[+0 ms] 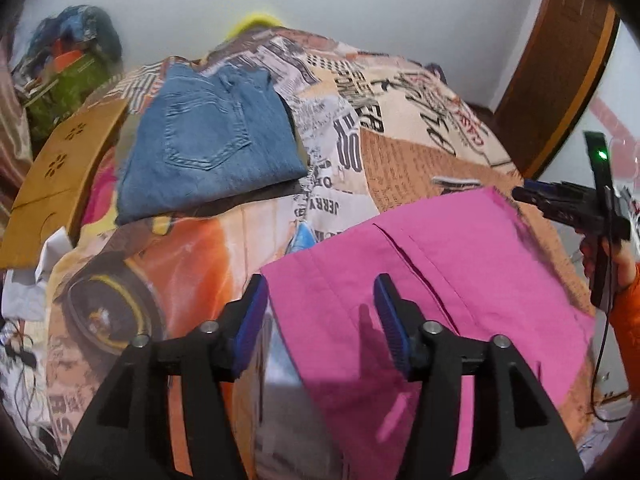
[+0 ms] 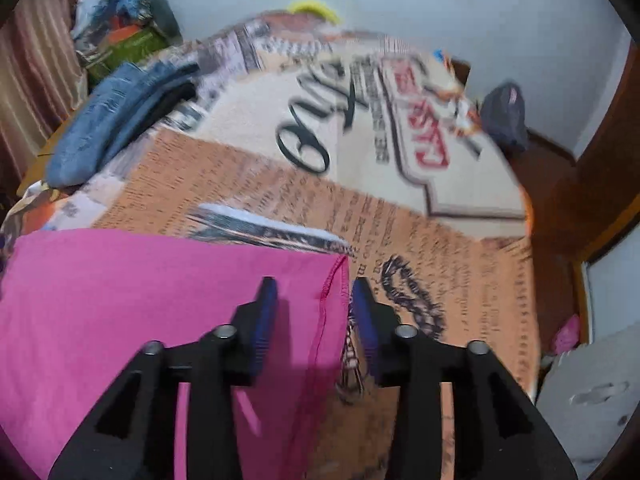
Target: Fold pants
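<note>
Left gripper is held with its blue-padded fingers spread wide and nothing between them, above the near left portion of the pink pants. One finger is positioned outside the left edge of the garment, the other over the fabric, where a shadow is cast.

Right gripper is likewise held spread apart, straddling the right edge of the pink pants; a stitched seam is visible between the fingers. No fabric is seen pinched. In the left wrist view, the right gripper is seen near the far right corner of the garment, with a green indicator lit on its body.

The pink pants are laid flat in a folded rectangle on the near half of the bed, on a newspaper-print bedspread. A slit-type pocket opening is visible across the upper face.

Folded blue jeans are placed near the far left edge of the bed, well apart from the pink pants. A tan cardboard panel is located beside the jeans at the left edge.
</note>
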Tool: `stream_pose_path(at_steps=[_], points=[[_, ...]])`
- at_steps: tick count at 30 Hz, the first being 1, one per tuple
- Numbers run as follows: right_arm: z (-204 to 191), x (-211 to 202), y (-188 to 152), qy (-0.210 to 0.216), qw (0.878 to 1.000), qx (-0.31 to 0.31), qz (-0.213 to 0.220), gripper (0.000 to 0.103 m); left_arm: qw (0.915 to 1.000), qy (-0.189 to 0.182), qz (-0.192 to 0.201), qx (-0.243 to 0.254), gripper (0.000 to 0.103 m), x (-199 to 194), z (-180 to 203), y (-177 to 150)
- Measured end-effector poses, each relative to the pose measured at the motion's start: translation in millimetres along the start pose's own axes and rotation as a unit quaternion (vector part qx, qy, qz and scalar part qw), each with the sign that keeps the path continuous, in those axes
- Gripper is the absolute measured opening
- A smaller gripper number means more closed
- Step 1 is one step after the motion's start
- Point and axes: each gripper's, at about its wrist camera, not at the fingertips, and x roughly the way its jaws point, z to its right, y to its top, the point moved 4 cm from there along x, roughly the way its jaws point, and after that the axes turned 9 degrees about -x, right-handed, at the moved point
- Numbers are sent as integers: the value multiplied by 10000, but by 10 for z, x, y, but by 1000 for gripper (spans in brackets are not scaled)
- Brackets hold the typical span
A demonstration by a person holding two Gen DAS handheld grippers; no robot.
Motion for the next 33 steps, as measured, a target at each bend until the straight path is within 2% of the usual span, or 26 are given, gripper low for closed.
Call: stream_pose_path(at_steps=[3, 10, 13, 17, 20, 23, 26, 29, 31, 33], points=[[-108, -306, 6, -49, 9995, -140, 261, 46, 9997, -137, -34, -185, 62, -133, -39, -111], [-540, -900, -173, 237, 9971, -212, 693, 47, 9977, -344, -301, -506, 66, -305, -109, -525], [-765, -1056, -351, 298, 9962, -255, 780, 59, 9970, -330, -483, -504, 66, -292, -116, -732], [-1006, -1068, -581, 382, 9962, -343, 700, 62, 9945, -470, -643, -680, 66, -268, -138, -908], [-1108, -981, -747, 437, 9972, -336, 503, 62, 9908, -724, -720, -886, 66, -315, -145, -948], [-1121, -833, -907, 569, 9979, -175, 241, 62, 9876, -980, -779, -947, 66, -356, -71, -976], [-1063, -833, -999, 742, 9967, 114, 317, 62, 9833, -1227, -973, -925, 66, -338, 48, -1040], [-1031, -839, -1049, 762, 9963, 211, 344, 63, 9894, -983, -932, -521, 72, -296, 238, -1093], [-1058, -856, -1082, 716, 9965, 185, 388, 63, 9899, -949, -932, -483, 73, -269, 280, -1094], [-1071, -866, -1086, 686, 9967, 157, 416, 63, 9874, -1073, -990, -603, 75, -228, 260, -1061]])
